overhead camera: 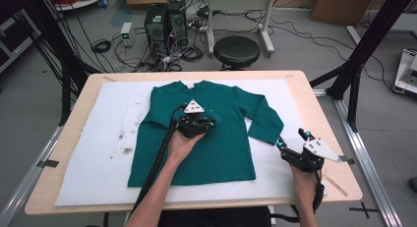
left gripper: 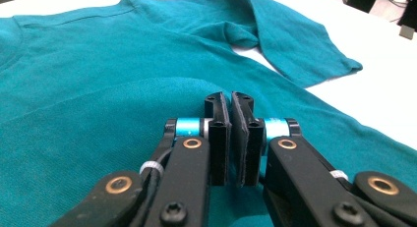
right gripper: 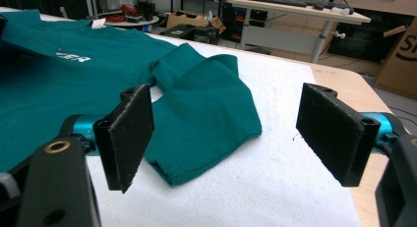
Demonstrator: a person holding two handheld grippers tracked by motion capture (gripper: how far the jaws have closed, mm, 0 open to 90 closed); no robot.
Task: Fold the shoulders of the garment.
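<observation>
Centrally, left gripper [overhead camera: 196, 120] over green shirt [overhead camera: 162, 158], jaws together; right gripper [overhead camera: 293, 140] jaws apart.

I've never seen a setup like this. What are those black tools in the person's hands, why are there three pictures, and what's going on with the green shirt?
There is no robot here: a person holds a hand tool with two black jaws in each hand. The high view looks down on the table from above. The other two pictures come from small cameras riding on the tools, looking along their jaws.

A white mat covers the table, and a green long-sleeved shirt lies on it. One sleeve lies folded over the shirt's body; the other lies bent beside it.

The left gripper is over the middle of the shirt, its jaws shut. Whether they pinch any cloth I can't tell. The right gripper sits near the sleeve's cuff, jaws wide open, holding nothing.
</observation>
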